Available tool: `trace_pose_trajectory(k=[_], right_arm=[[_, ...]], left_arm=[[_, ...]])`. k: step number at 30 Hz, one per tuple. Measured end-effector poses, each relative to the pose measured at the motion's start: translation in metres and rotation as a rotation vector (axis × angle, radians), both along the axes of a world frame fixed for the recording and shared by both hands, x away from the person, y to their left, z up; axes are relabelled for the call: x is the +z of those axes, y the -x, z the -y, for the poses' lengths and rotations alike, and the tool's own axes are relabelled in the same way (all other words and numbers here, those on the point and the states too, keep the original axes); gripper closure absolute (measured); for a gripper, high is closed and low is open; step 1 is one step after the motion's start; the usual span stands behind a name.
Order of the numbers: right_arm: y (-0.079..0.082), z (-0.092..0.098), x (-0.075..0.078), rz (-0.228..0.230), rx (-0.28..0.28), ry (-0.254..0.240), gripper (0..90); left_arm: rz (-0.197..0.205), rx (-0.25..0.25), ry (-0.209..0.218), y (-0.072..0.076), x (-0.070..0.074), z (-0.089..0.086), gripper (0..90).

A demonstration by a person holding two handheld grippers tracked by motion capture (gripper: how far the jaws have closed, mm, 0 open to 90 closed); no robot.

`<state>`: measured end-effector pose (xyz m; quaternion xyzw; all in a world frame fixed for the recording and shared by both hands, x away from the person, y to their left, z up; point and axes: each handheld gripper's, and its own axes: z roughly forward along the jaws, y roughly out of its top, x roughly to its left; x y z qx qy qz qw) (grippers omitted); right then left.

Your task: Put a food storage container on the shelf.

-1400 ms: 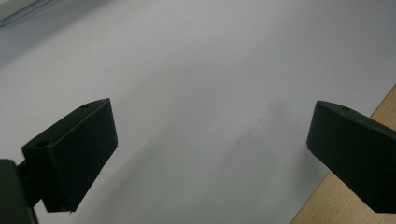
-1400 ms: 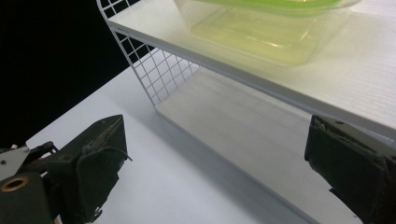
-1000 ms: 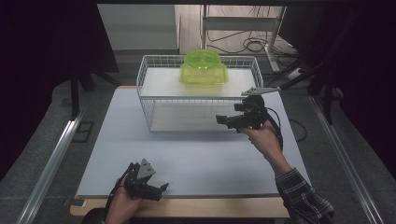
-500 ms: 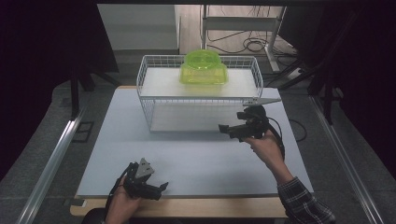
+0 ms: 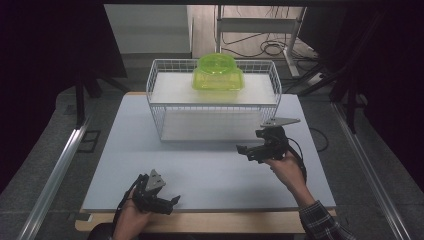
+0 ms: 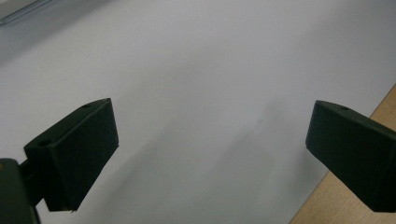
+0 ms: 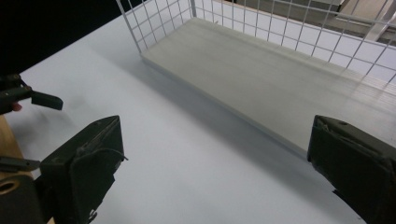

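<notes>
White table (image 5: 210, 165) carries a wire rack (image 5: 160, 107) with a green tub (image 5: 218, 75) on top — both claws open and empty, right claw (image 5: 252, 150) nearest, left claw (image 5: 167, 204) idle; best to approach level, jaws wide.

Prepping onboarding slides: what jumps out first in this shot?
The bright green plastic container on the upper shelf of the white wire rack, at the table's far side. Next, two black grippers over the pale table, both open and empty: the right gripper near the rack's front right corner, the left gripper at the near edge.
</notes>
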<state>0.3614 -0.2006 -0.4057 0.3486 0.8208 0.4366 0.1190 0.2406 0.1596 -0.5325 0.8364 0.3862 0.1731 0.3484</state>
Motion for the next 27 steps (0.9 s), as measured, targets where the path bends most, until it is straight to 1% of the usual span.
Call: trace_pose_trajectory(k=[3,13,20,27], right_arm=[[0.004,0.001,-0.004,-0.001,0.000,0.011,3.1],[0.017,0.006,-0.016,0.026,-0.001,0.039,3.1],[0.024,0.011,-0.027,0.029,-0.015,0.047,2.7],[0.031,0.017,-0.038,0.026,-0.029,0.044,2.0]], left_arm=[[0.000,0.000,-0.001,0.000,0.000,0.000,2.1],[0.000,0.000,-0.002,0.000,0.000,0.000,2.1],[-0.002,0.001,-0.006,0.000,0.000,0.001,2.1],[0.000,0.000,-0.010,0.000,0.000,0.001,2.0]])
